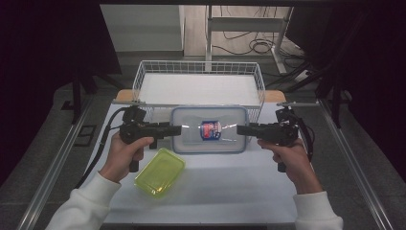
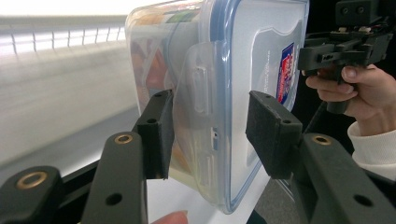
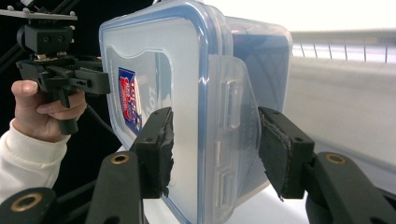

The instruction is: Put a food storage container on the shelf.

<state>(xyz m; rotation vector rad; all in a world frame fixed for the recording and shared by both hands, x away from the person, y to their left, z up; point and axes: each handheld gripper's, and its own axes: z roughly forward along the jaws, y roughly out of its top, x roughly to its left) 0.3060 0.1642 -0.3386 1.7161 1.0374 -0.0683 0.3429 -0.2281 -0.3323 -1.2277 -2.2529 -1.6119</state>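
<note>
A clear plastic food box (image 1: 191, 140) with a blue-rimmed lid and a red and blue label hangs level above the white table (image 1: 225, 191), just in front of the wire basket. My left gripper (image 1: 178, 129) is shut on its left end and my right gripper (image 1: 240, 129) on its right end. In the left gripper view the box (image 2: 261, 51) stands between the two pads, across its side clip, with the gripper (image 2: 212, 135) clamped over lid and body. The right gripper view has the same hold: the gripper (image 3: 219, 149) pinches the box (image 3: 154, 51) at the clip.
A shallow yellow-green translucent container (image 1: 160, 171) lies on the table under my left hand. A white wire basket (image 1: 198, 67) stands at the back of the table. Metal rails run along both sides of the table.
</note>
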